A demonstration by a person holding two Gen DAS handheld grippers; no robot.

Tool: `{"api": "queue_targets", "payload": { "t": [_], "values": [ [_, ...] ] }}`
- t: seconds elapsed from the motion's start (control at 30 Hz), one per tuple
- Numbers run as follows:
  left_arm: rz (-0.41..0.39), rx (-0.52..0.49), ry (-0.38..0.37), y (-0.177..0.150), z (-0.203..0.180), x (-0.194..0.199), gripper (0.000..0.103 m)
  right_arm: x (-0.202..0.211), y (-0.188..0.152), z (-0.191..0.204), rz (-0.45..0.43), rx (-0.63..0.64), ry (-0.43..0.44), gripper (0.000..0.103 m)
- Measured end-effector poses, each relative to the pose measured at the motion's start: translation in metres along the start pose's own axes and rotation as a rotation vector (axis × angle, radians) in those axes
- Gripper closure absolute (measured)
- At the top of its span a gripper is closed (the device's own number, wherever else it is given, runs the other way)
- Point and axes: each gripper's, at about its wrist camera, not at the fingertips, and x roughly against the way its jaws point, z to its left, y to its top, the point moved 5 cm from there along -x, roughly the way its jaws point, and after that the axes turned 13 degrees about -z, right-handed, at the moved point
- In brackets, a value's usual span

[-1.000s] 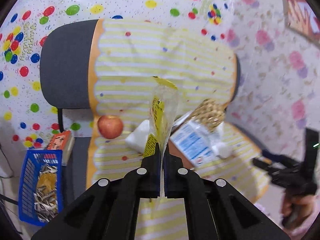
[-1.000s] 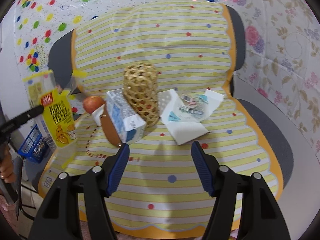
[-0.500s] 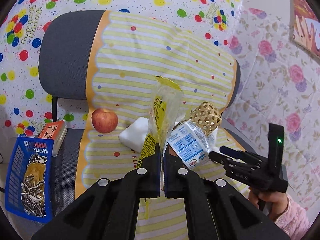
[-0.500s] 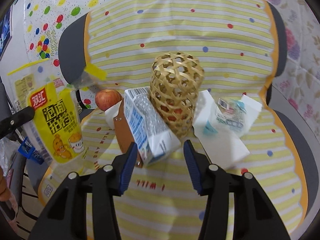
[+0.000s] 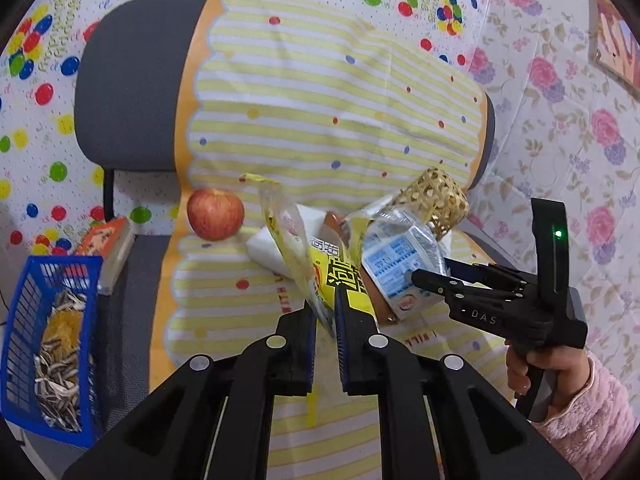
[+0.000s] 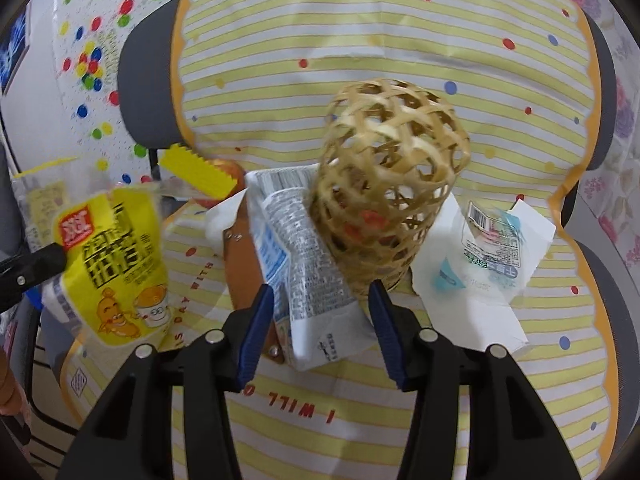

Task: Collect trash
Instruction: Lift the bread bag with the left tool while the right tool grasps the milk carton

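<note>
On the striped chair cloth, a crumpled, light and crushable milk carton is bracketed by the wide-open right gripper for a mid-body grip, while a limp, slippery yellow wrapper is pinched in the closed left gripper.

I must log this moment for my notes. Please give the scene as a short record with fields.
left gripper: shut on yellow snack wrapper
right gripper: open, fingers on both sides of crushed milk carton
behind carton: woven bamboo basket, tilted
trash still on seat: clear plastic wrapper on white tissue
not trash: apple
bin: blue basket with seed shells, left of chair
</note>
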Motion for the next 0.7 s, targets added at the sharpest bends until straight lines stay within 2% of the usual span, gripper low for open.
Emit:
{"api": "queue_targets", "payload": {
  "t": [0.03, 0.17, 0.43, 0.7],
  "values": [
    [-0.005, 0.003, -0.012, 0.001, -0.002, 0.002, 0.096, 0.003, -0.001, 0.002, -0.003, 0.000, 0.001, 0.065],
    [-0.056, -0.021, -0.018, 0.011, -0.012, 0.016, 0.100, 0.023, 0.006, 0.007, -0.050, 0.003, -0.025, 0.067],
    [-0.164, -0.082, 0.001, 0.033, -0.035, 0.061, 0.100, 0.105, 0.029, 0.004, -0.184, -0.031, -0.080, 0.067],
    [-0.203, -0.094, -0.059, 0.032, -0.064, 0.096, 0.100, 0.173, 0.006, -0.012, -0.213, -0.098, -0.132, 0.067]
  ]
}}
